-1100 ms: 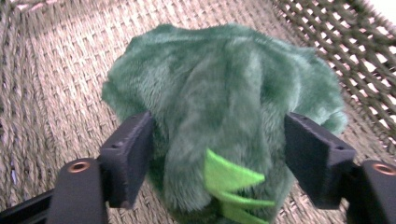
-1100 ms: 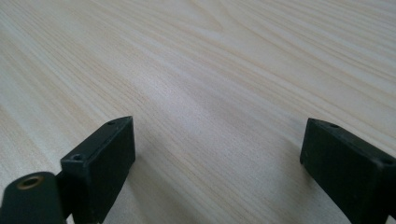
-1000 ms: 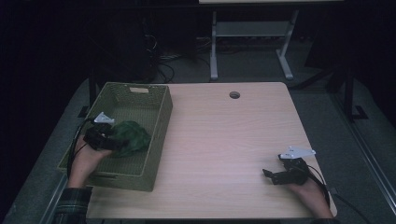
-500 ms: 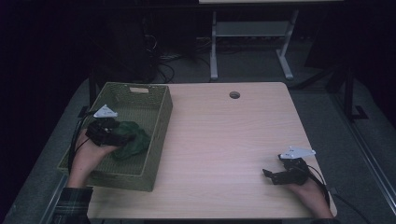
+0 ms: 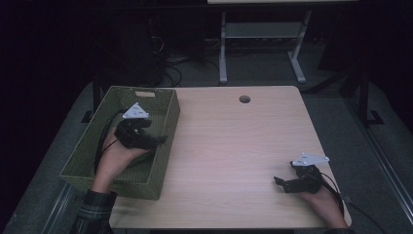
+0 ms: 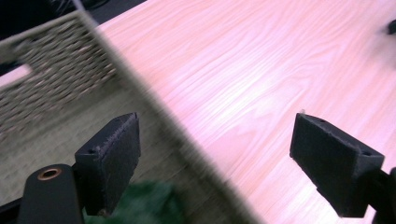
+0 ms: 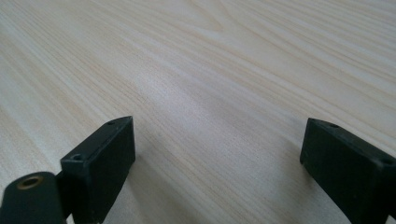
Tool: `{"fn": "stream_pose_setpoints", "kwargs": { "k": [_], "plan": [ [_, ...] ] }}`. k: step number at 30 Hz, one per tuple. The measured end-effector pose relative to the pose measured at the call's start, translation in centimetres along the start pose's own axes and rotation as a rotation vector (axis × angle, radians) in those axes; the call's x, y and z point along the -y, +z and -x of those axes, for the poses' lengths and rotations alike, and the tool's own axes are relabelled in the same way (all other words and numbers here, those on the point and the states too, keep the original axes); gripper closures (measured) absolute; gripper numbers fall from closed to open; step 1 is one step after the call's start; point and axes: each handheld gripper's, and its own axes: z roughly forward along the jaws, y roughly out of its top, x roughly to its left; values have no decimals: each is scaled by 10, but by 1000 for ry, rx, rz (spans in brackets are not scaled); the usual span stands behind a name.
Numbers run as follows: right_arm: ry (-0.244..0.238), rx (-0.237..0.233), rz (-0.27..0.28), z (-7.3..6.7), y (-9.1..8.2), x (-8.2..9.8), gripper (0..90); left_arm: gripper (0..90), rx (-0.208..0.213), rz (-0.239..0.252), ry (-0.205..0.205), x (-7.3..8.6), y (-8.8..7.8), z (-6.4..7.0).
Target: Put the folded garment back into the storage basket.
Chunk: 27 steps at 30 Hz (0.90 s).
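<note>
Green cloth [image 6: 140,205] lies in the woven basket [image 5: 78,168] at left, released beneath the left gripper [image 5: 158,141], jaws apart; right gripper [image 5: 281,184] rests with jaws apart at lower right

The right gripper [image 7: 217,163] has its two black jaws set wide apart. Between them lies bare, pale wooden table [image 7: 201,70]. The jaws seem to hover just above it.
</note>
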Motion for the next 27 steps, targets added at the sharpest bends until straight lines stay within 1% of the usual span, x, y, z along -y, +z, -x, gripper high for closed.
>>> {"fn": "stream_pose_setpoints", "kwargs": {
  "k": [1,3,4,9,12,14,15,19,23,27],
  "plan": [
    [0,0,0,0,0,0,97,156,14,7,-2,-3,3,4],
    [1,0,0,0,0,0,97,156,35,9,16,-8,8,13],
    [0,0,0,0,0,0,97,156,43,10,16,-10,11,17],
    [1,0,-1,0,0,0,97,156,89,24,40,-19,28,40],
    [0,0,0,0,0,0,97,156,110,19,68,-23,39,55],
    [0,0,0,0,0,0,97,156,126,16,76,-24,47,65],
    [0,0,0,0,0,0,97,156,133,15,79,-24,52,71],
    [0,0,0,0,0,0,97,156,152,6,98,-21,66,84],
    [0,0,0,0,0,0,97,156,169,-9,106,-13,82,93],
    [1,0,-1,0,0,0,97,156,182,-8,107,-2,95,101]
  ]
}}
